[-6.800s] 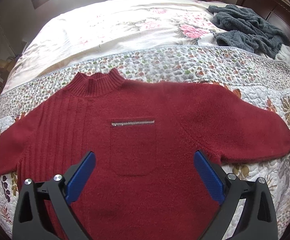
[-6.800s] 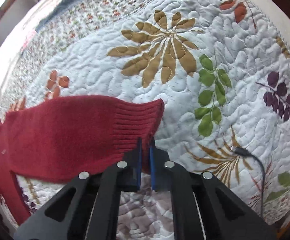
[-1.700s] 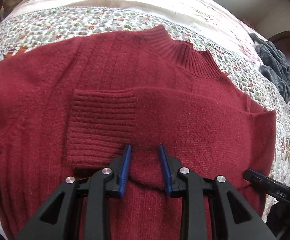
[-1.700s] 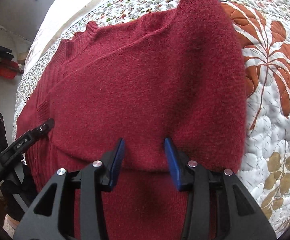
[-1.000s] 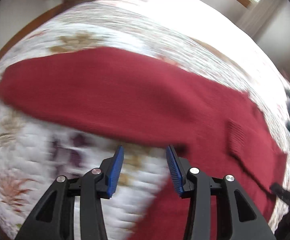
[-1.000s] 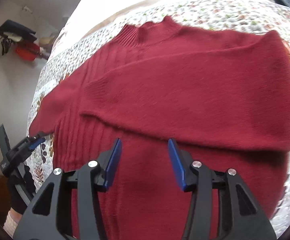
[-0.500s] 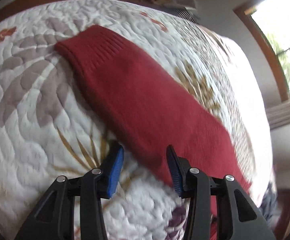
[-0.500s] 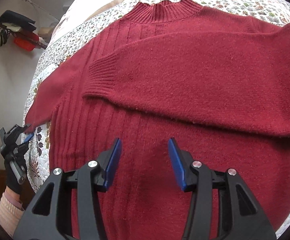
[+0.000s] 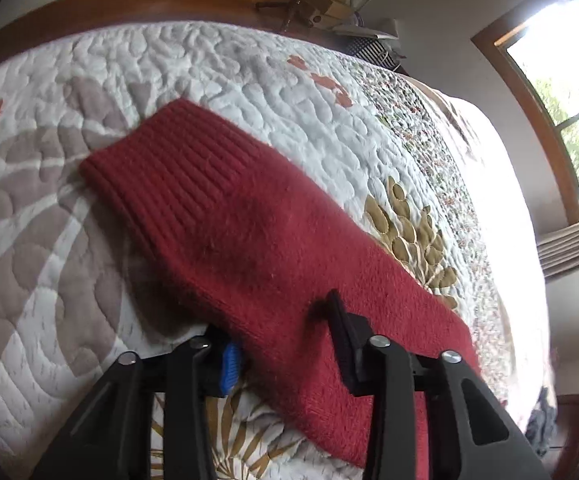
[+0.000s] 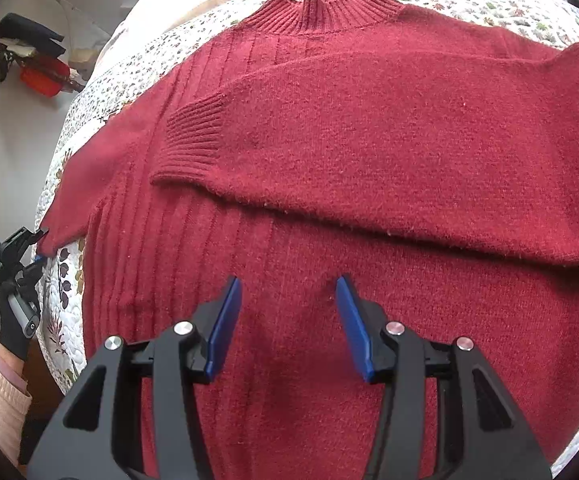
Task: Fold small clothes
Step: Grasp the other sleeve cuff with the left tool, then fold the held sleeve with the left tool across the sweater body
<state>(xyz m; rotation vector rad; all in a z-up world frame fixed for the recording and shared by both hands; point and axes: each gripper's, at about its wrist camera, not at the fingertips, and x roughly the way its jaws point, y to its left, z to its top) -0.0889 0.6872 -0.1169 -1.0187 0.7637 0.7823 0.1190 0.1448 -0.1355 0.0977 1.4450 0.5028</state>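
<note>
Straddling the left sleeve with the left gripper, jaws apart, not yet clamped. Hovering the right gripper, spread wide, empty, over the one red sweater lying on the quilt. One sleeve of two folded across; other sleeve and body remaining.

Fuzzy knit sweater, quilted bedspread

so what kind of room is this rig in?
Most likely a bedroom: the red sweater lies spread on a quilted bedspread over a wood-framed bed, beside a window with curtains.
</note>
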